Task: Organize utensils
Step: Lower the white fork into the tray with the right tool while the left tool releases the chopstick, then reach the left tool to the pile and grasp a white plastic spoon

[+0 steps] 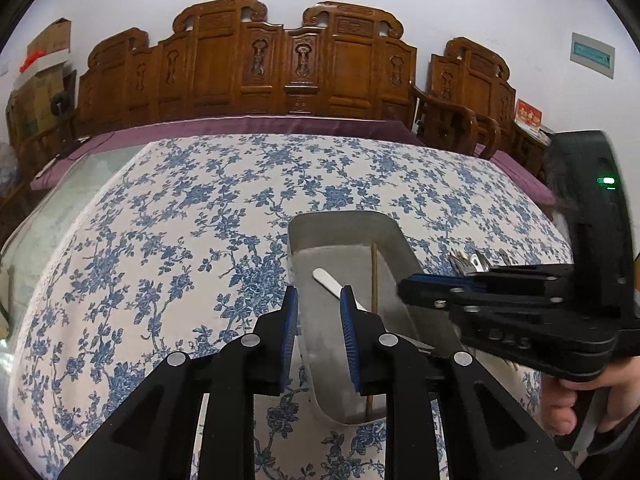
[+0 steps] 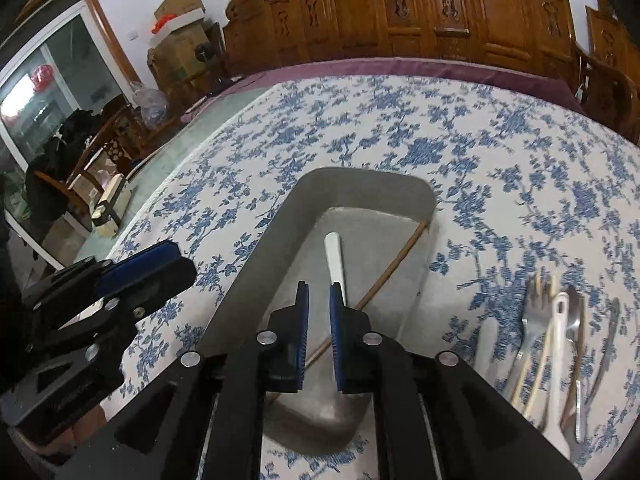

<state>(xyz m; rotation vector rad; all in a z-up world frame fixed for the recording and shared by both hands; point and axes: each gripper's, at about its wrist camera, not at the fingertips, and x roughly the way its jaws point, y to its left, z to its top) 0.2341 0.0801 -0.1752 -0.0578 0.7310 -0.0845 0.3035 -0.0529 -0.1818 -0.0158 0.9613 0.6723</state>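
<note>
Grey metal rectangular tray on the blue-flowered tablecloth already holds a white-handled utensil and a thin wooden chopstick. My right gripper hovers above it, jaws slightly apart and empty; my left gripper straddles the tray's wall, also parted. Loose forks and spoons beside the tray remain unsorted.

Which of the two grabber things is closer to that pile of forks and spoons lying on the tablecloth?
Right. The right gripper hangs over the tray, beside the utensil pile; the left gripper sits at the tray's opposite side.
</note>
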